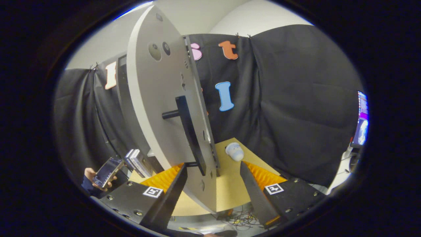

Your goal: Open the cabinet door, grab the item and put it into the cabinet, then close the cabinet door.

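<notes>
The gripper (213,184) has its fingers (171,191) spread wide, the free edge of the cabinet door (158,108) and its dark handle (188,130) between them, nothing gripped. The door stands swung open. Beyond, the small white item (234,151) lies on the bench (230,187), not yet grabbed; stowing and closing seem to remain.

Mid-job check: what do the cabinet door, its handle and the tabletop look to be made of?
Cabinet door, swung open between the tool's spread fingers: probably painted or laminated board, matt grey with a thick flat edge. Handle: likely metal or plastic, dark, satin bar on a round post. Tabletop: seemingly wood or laminate, pale tan, matt.
</notes>
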`<state>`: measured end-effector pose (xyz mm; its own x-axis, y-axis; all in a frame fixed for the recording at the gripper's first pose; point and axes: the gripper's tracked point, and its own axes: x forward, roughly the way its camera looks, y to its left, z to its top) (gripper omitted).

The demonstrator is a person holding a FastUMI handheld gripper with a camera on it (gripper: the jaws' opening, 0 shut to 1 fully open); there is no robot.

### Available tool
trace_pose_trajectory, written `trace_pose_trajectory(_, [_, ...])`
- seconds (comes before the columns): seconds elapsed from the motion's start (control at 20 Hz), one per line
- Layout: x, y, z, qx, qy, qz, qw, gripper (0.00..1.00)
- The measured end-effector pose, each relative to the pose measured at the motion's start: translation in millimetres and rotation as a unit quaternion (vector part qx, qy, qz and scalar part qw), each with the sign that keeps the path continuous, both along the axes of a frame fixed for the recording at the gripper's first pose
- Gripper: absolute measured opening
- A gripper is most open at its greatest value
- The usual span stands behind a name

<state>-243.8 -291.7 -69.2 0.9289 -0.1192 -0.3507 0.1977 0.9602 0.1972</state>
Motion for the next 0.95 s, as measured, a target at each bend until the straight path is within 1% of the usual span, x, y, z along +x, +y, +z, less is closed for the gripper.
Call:
trace_pose_trajectory(0.25, [10.7, 22.4, -3.5, 0.026, -0.005, 0.055, 0.998, 0.97])
trace_pose_trajectory(0.45, [18.9, 47.0, -7.5, 0.055, -0.006, 0.098, 0.994, 0.97])
trace_pose_trajectory(0.8, [43.4, 73.1, -8.0, 0.044, 0.001, 0.160, 0.986, 0.97])
trace_pose_trajectory(0.95, [51.0, 87.5, -9.3, 0.050, 0.003, 0.185, 0.981, 0.97])
